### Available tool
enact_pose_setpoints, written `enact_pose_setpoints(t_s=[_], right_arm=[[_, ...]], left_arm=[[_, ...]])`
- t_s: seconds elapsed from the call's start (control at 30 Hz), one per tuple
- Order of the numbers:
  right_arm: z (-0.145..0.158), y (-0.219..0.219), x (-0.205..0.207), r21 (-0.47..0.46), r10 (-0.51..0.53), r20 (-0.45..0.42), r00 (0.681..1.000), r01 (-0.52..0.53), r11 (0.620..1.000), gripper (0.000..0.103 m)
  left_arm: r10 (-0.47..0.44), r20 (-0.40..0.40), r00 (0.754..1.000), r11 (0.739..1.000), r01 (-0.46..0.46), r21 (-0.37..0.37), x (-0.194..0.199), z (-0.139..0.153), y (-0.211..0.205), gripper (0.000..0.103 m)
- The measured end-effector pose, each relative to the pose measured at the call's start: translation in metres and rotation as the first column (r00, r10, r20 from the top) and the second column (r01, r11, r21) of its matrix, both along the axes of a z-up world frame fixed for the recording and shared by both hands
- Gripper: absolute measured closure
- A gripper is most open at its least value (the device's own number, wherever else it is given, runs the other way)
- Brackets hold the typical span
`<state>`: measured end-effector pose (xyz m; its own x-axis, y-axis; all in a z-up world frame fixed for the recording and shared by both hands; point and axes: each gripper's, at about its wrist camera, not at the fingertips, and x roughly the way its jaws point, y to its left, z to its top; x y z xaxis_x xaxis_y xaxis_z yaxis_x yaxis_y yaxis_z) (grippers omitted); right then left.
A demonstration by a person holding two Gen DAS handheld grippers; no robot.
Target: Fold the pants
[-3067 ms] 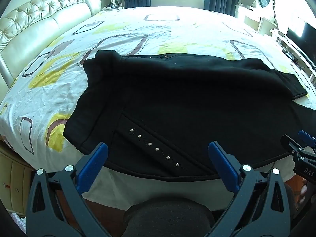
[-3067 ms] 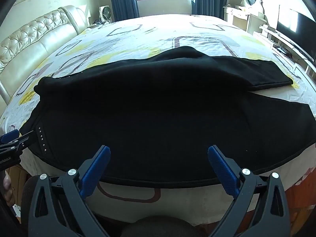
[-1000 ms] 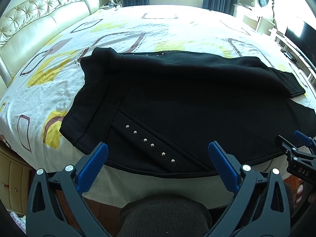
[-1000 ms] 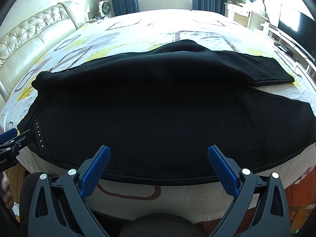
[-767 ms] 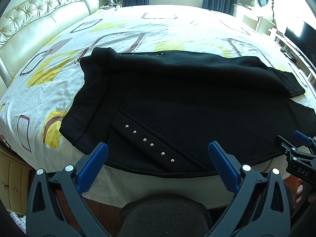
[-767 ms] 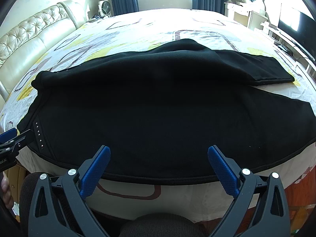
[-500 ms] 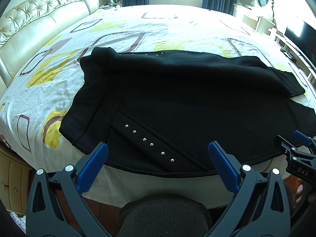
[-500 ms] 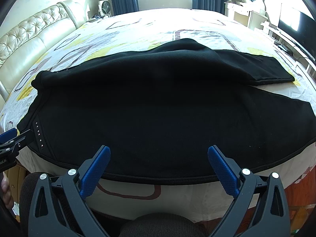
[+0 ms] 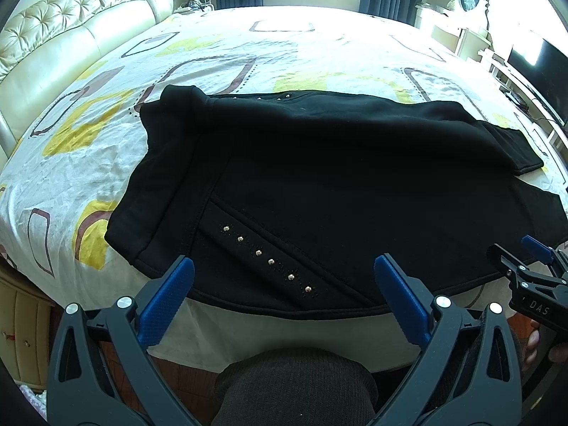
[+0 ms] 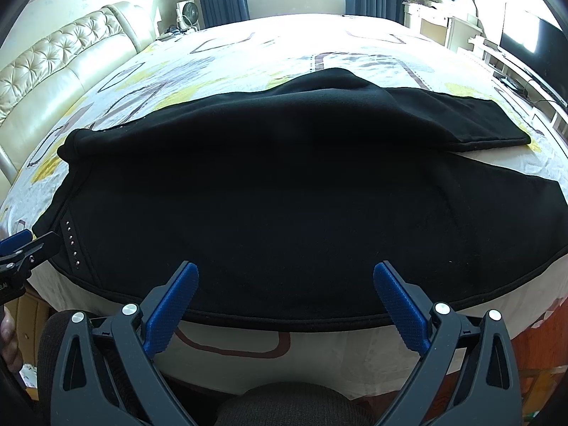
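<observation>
Just ahead of the left gripper, jaws spread and empty, the black pants lie flat on the bed, waistband end nearest. From the right gripper, likewise agape, the near hem sits just beyond its fingertips. Folding looks unstarted; next comes pinching that edge.

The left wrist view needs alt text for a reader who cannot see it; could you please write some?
Black pants lie spread flat across a patterned bed, a row of studs near the closest edge. The open left gripper hovers just short of that edge.
</observation>
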<state>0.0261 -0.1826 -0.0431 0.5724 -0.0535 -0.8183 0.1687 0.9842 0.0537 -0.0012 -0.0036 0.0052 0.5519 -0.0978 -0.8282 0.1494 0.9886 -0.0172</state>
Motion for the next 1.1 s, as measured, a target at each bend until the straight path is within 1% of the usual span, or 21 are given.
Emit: enact_pose_setpoints(t_s=[0.07,0.13,0.2,0.23,0.27,0.33,0.4,0.5,0.57,0.6,0.63,0.67,0.73,0.83,0.87,0.9,0.93,0.97,1.0,1.03,1.1], right_arm=[[0.002,-0.001,0.001,0.011,0.004,-0.004,1.0,-0.004,1.0,0.004],[0.005,-0.001,0.004,0.036,0.024,-0.011,1.0,-0.024,0.999,0.004],[0.013,-0.002,0.008,0.072,0.061,-0.012,0.998,-0.06,0.996,0.004],[0.018,-0.004,0.01,0.093,0.085,-0.005,0.996,-0.085,0.992,0.004],[0.025,-0.006,0.013,0.119,0.115,0.011,0.993,-0.116,0.986,0.004],[0.035,-0.012,0.018,0.131,0.143,0.04,0.989,-0.147,0.98,0.004],[0.044,-0.021,0.026,0.123,0.137,0.066,0.988,-0.144,0.982,0.004],[0.049,-0.035,0.04,0.123,0.103,0.079,0.991,-0.113,0.986,0.004],[0.048,-0.042,0.048,0.127,0.072,0.084,0.994,-0.082,0.988,0.004],[0.046,-0.044,0.053,0.139,0.061,0.082,0.995,-0.072,0.988,0.004],[0.045,-0.047,0.056,0.148,0.053,0.078,0.996,-0.064,0.987,0.004],[0.043,-0.049,0.059,0.156,0.045,0.074,0.996,-0.056,0.986,0.004],[0.04,-0.053,0.063,0.175,0.035,0.068,0.997,-0.046,0.984,0.004],[0.035,-0.057,0.07,0.19,0.037,0.045,0.998,-0.045,0.981,0.004],[0.034,-0.06,0.071,0.196,0.04,0.039,0.998,-0.046,0.98,0.004],[0.031,-0.06,0.074,0.203,0.047,0.029,0.998,-0.052,0.978,0.004],[0.029,-0.06,0.077,0.216,0.058,0.021,0.998,-0.061,0.975,0.004],[0.028,-0.062,0.079,0.226,0.067,0.016,0.998,-0.069,0.972,0.004],[0.027,-0.063,0.083,0.238,0.075,0.013,0.997,-0.076,0.968,0.004],[0.027,-0.064,0.086,0.247,0.08,0.014,0.997,-0.081,0.966,0.004],[0.027,-0.065,0.093,0.251,0.081,0.013,0.997,-0.082,0.965,0.004]], left_arm=[[-0.008,-0.024,1.0,0.999,0.007,-0.05,0.007,0.007,0.01,0.002],[0.003,-0.043,0.999,0.993,-0.009,-0.122,0.017,0.017,0.026,0.002],[0.008,-0.082,0.997,0.975,-0.026,-0.219,0.032,0.025,0.048,0.002],[0.001,-0.1,0.995,0.96,-0.029,-0.279,0.043,0.029,0.062,0.002],[-0.002,-0.105,0.995,0.945,-0.032,-0.325,0.053,0.033,0.075,0.002],[0.011,-0.112,0.994,0.928,-0.052,-0.37,0.077,0.038,0.103,0.002],[-0.001,-0.142,0.99,0.917,-0.056,-0.394,0.105,0.039,0.123,0.002],[-0.066,-0.198,0.978,0.878,-0.037,-0.477,0.156,0.034,0.149,0.002],[-0.099,-0.234,0.967,0.842,-0.044,-0.538,0.189,0.025,0.159,0.002],[-0.125,-0.257,0.958,0.818,-0.047,-0.573,0.203,0.02,0.161,0.002],[-0.139,-0.289,0.947,0.801,-0.064,-0.595,0.219,0.012,0.162,0.002],[-0.136,-0.31,0.941,0.798,-0.081,-0.597,0.231,0.006,0.164,0.002],[-0.105,-0.332,0.937,0.817,-0.109,-0.566,0.255,-0.005,0.167,0.002],[-0.09,-0.359,0.929,0.838,-0.125,-0.532,0.284,-0.024,0.175,0.002],[-0.091,-0.376,0.922,0.837,-0.134,-0.531,0.291,-0.031,0.178,0.002],[-0.103,-0.399,0.911,0.829,-0.142,-0.54,0.295,-0.038,0.179,0.002],[-0.124,-0.425,0.897,0.813,-0.153,-0.561,0.299,-0.047,0.179,0.002],[-0.149,-0.445,0.883,0.79,-0.165,-0.591,0.299,-0.053,0.179,0.002],[-0.18,-0.458,0.871,0.757,-0.175,-0.63,0.299,-0.057,0.178,0.002],[-0.22,-0.461,0.86,0.713,-0.181,-0.678,0.298,-0.06,0.176,0.002],[-0.271,-0.453,0.849,0.646,-0.188,-0.74,0.298,-0.062,0.171,0.002]])
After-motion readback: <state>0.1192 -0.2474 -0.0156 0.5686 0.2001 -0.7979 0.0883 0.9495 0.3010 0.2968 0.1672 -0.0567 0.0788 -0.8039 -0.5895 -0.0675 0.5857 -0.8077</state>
